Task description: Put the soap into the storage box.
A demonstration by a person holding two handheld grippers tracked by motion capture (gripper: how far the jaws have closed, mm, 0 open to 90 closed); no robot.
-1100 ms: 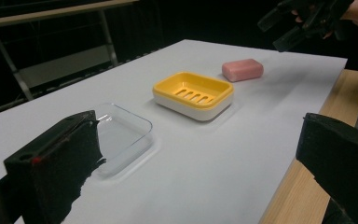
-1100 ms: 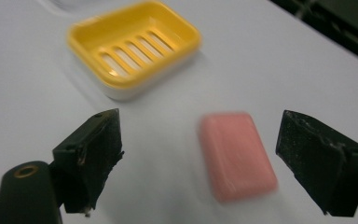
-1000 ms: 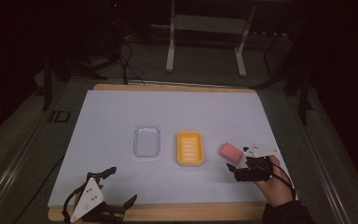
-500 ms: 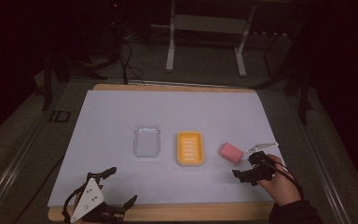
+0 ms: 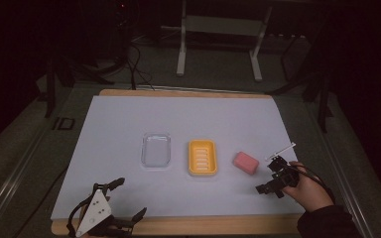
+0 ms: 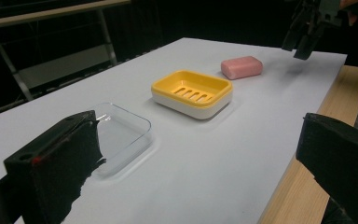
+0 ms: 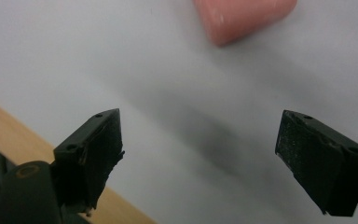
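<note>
Between the left hand-held gripper's (image 6: 205, 158) wide-apart jaws lie a clear tray (image 6: 121, 135), yellow soap dish (image 6: 192, 93) and pink soap (image 6: 241, 67).

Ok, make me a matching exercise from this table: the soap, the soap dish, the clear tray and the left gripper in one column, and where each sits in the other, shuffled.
Things:
1. pink soap
2. yellow soap dish
3. clear tray
4. left gripper

Places:
A. near edge of the table, left corner
B. middle of the row
C. left end of the row
D. right end of the row, closest to the right gripper

Pairs: 1-D, 2-B, 3-C, 4-A
</note>
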